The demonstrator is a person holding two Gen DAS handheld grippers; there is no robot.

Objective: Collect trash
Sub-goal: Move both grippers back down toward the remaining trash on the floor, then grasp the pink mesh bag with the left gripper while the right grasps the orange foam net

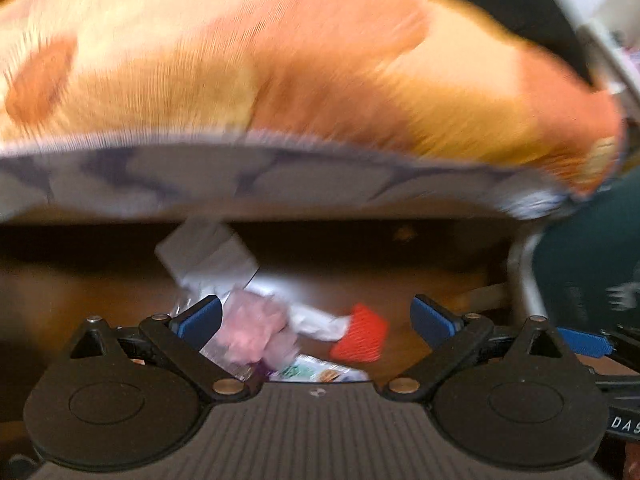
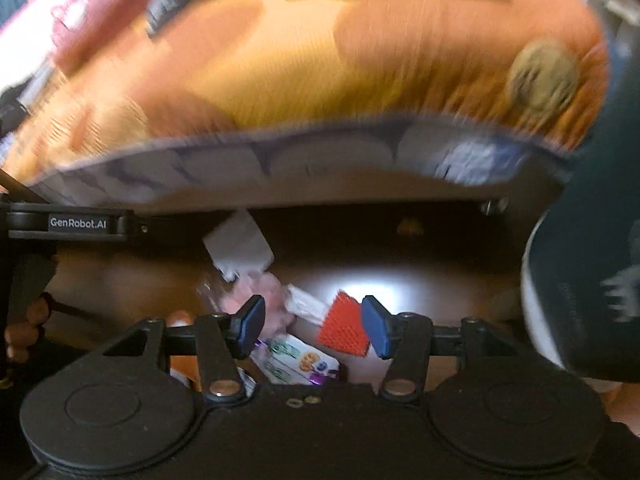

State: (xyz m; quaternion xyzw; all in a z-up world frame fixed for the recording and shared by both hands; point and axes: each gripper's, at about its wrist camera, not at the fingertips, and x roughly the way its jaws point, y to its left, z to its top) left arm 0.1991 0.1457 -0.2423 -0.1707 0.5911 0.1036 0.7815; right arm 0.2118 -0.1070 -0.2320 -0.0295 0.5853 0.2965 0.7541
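Reaching for litter on the brown floor (image 1: pixel 420 276) beside the bed edge

Both tools gape empty: left tool (image 1: pixel 316 322) should straddle the crumpled pink wrapper (image 1: pixel 252 328), right tool (image 2: pixel 313 328) the ridged red scrap (image 2: pixel 343 326)

orange bedding (image 1: pixel 280 60) blurred — printed packet (image 2: pixel 298 362) partly hidden

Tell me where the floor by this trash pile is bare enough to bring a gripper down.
Bare wood floor lies left of the pile, up to the dark gap under the bed. A lit bare strip runs right of the red ridged piece, toward the dark green bin. The middle is crowded: white paper, pink wrapper, printed packet overlap.
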